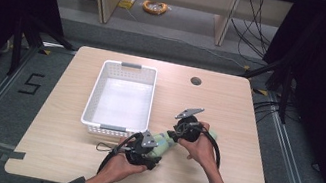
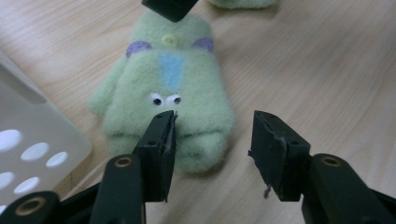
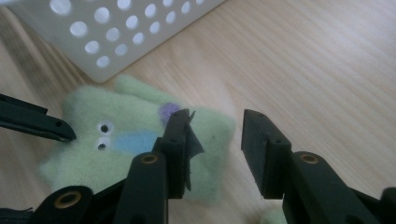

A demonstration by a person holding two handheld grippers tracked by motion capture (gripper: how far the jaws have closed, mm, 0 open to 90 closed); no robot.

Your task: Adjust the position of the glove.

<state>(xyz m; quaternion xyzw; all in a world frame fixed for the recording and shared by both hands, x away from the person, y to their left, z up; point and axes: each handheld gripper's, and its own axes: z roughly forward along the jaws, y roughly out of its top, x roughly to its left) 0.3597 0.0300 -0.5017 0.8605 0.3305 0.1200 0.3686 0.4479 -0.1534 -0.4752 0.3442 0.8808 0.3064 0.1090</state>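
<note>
Basket white, holds nothing; green mitten beside it; left tool, right tool both gaping

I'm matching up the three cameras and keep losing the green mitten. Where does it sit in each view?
High view: the green mitten lies low centre, between the two grippers, right of the basket's near end.
Left gripper view: upper centre-left, cuff end farthest from the camera.
Right gripper view: lower left, behind the jaws.
Shared landmark: the white perforated basket.
</note>
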